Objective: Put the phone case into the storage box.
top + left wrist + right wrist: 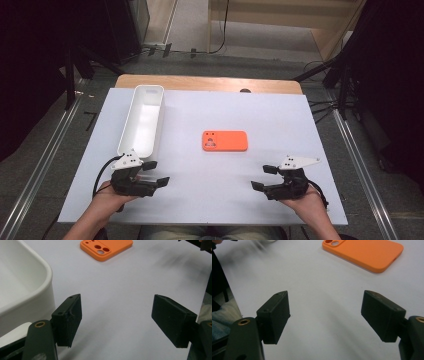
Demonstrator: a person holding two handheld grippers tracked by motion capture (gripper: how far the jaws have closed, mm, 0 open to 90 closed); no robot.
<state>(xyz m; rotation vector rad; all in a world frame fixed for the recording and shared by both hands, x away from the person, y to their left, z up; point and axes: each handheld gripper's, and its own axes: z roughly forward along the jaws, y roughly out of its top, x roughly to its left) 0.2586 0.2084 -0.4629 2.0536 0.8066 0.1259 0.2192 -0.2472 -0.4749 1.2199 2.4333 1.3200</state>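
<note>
At the left of the white surface (210, 200) my left claw (156, 173) rests at the near edge, its jaws spread wide with nothing between them, just beside the near end of the long white plastic tray (126, 131). The tray runs from near to far along the left side, and its floor looks bare; I see nothing in it. In the left gripper view its rounded corner (46, 272) sits close to my left jaw.

In the middle lies the flat orange silicone phone case (225, 140), camera holes at its left end, well apart from both claws and a little right of the tray. I judge the step in hand to be picking it up, likely for the tray. It lies thin and flat, so I should come in low, bracket its short width with one jaw on each long edge, and close gently, since the soft material may flex or slip.

At the right, my right claw (265, 177) is equally wide open and empty, near the front edge, with the case ahead of it.
</note>
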